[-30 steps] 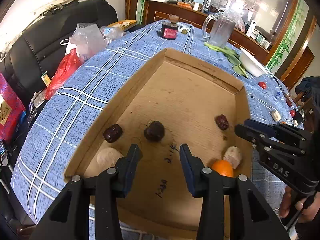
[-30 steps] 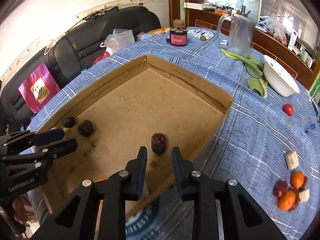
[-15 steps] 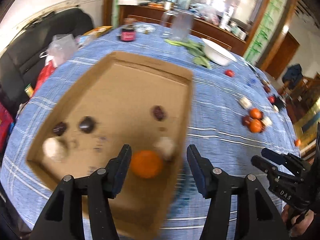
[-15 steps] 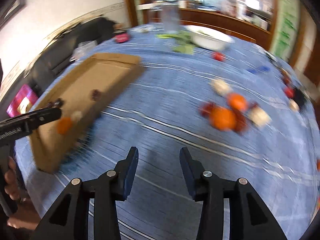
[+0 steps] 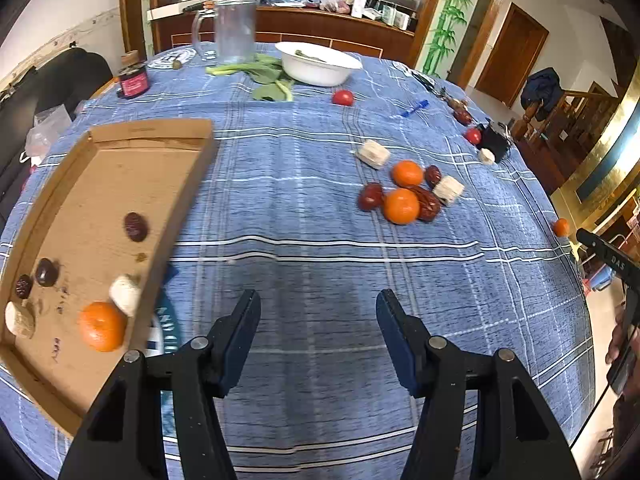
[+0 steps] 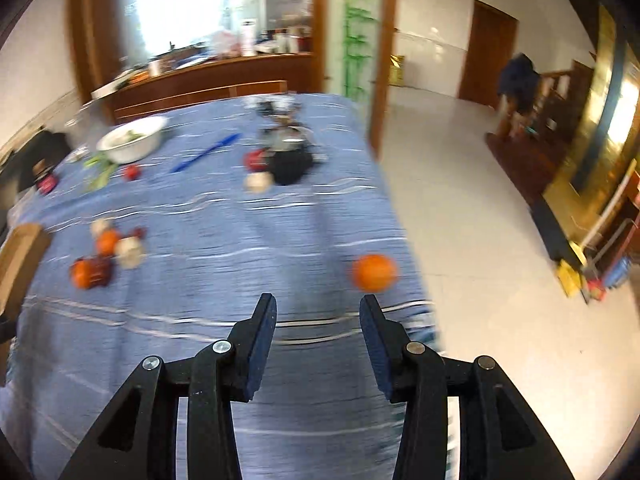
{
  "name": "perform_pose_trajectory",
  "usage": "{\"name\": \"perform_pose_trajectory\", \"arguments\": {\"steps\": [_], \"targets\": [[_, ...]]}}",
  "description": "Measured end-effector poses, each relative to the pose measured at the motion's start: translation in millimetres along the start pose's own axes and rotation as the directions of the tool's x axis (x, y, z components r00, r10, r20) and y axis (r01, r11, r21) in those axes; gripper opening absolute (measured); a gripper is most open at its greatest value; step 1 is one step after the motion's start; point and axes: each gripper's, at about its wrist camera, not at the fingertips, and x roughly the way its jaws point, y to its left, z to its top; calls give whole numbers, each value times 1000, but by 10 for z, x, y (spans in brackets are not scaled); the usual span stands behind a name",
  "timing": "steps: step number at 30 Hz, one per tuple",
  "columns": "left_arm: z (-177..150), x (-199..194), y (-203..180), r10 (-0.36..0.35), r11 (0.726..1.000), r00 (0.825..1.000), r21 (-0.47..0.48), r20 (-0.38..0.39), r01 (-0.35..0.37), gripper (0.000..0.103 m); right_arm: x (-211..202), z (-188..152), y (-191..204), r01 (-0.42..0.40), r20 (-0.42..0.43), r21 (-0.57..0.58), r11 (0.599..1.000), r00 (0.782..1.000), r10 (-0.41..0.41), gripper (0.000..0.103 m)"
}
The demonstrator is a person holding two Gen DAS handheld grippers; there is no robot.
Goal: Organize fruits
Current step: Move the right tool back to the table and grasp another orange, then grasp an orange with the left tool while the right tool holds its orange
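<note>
A cardboard tray (image 5: 120, 136) lies at the table's left and holds an orange (image 5: 101, 326), red dates (image 5: 135, 226) and pale chunks (image 5: 125, 295). A cluster of oranges (image 5: 401, 206), dates and pale chunks lies on the blue cloth to the right. My left gripper (image 5: 318, 326) is open and empty above bare cloth. My right gripper (image 6: 318, 330) is open and empty, with a lone orange (image 6: 374, 272) just beyond its right finger near the table edge. The cluster (image 6: 106, 256) is far to its left.
A white bowl (image 5: 320, 66), leafy greens (image 5: 264, 80), a glass jug (image 5: 232, 30), a red-labelled jar (image 5: 134, 80), small tomatoes (image 5: 343, 97), a blue pen (image 5: 414, 108) and a black object (image 5: 494, 142) stand at the back. The table's right edge drops to the floor (image 6: 480, 240).
Both grippers have swung right, away from the tray. The left now faces the middle of the table; the right faces the table's right edge and the lone orange. Both jaws have opened wider.
</note>
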Motion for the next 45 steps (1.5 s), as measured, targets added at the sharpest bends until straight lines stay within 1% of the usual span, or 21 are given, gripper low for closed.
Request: {"name": "perform_pose_trajectory", "arguments": {"steps": [3, 6, 8, 10, 11, 12, 13, 14, 16, 19, 20, 23, 25, 27, 29, 30, 31, 33, 36, 39, 45], "targets": [[7, 61, -112, 1, 1000, 1000, 1, -12, -1, 59, 128, 39, -207, 10, -21, 7, 1000, 1000, -9, 55], [22, 121, -180, 9, 1000, 1000, 1, -27, -9, 59, 284, 84, -300, 4, -42, 14, 1000, 999, -4, 56], [35, 153, -207, 14, 1000, 999, -2, -35, -14, 59, 386, 103, -342, -28, -60, 27, 999, 998, 29, 56], [51, 175, -227, 22, 1000, 999, -2, -39, -22, 59, 469, 118, -316, -27, -74, 2, 1000, 997, 27, 55], [69, 193, -236, 24, 1000, 999, -3, -42, -25, 59, 517, 124, -306, -18, -85, -23, 1000, 996, 16, 53], [87, 212, -243, 25, 1000, 999, -4, -46, -25, 59, 544, 127, -296, -15, -92, -32, 999, 996, 12, 45], [113, 236, -259, 24, 1000, 999, -3, -49, -25, 59, 568, 126, -291, -7, -95, -40, 999, 995, 3, 30], [138, 261, -280, 26, 1000, 998, 3, -49, -26, 59, 560, 137, -269, 13, -85, -51, 999, 996, -18, 30], [187, 314, -327, 32, 999, 998, 15, -54, -31, 59, 497, 173, -237, -29, -65, -39, 999, 998, 26, 30], [276, 425, -408, 1, 1000, 997, 18, -71, 1, 59, 361, 219, -48, -121, -40, -40, 992, 992, 119, 30], [307, 467, -442, -21, 1000, 997, 18, -75, 22, 59, 323, 221, 43, -153, -36, -49, 987, 988, 151, 30], [385, 599, -547, -45, 998, 995, 28, -85, 47, 59, 278, 185, 376, -235, -48, -90, 968, 972, 232, 30], [436, 686, -617, -40, 998, 996, 44, -85, 44, 59, 289, 131, 605, -288, -70, -111, 951, 957, 282, 30], [496, 785, -655, -31, 998, 995, 47, -90, 35, 59, 328, 90, 773, -314, -86, -124, 941, 948, 305, 30], [561, 876, -652, -41, 999, 995, 30, -94, 44, 58, 352, 47, 898, -327, -98, -137, 935, 944, 316, 30], [586, 909, -647, -31, 999, 996, 29, -90, 34, 58, 370, 24, 955, -333, -106, -144, 932, 941, 320, 30], [611, 949, -636, -17, 999, 996, 33, -85, 20, 53, 389, 18, 986, -338, -113, -147, 930, 939, 324, 30], [653, 1029, -617, -28, 999, 996, 38, -86, 32, 50, 412, 2, 1009, -346, -121, -146, 927, 936, 330, 30], [696, 1071, -639, -29, 997, 997, 70, -68, 33, 42, 437, 12, 1015, -353, -126, -139, 925, 933, 337, 30], [735, 1105, -633, -74, 994, 995, 72, -61, 78, 30, 452, 13, 1029, -354, -130, -142, 925, 933, 337, 31], [673, 1027, -513, -135, 990, 988, 30, -73, 137, 30, 448, 2, 1049, -358, -131, -138, 923, 931, 342, 30]]}}
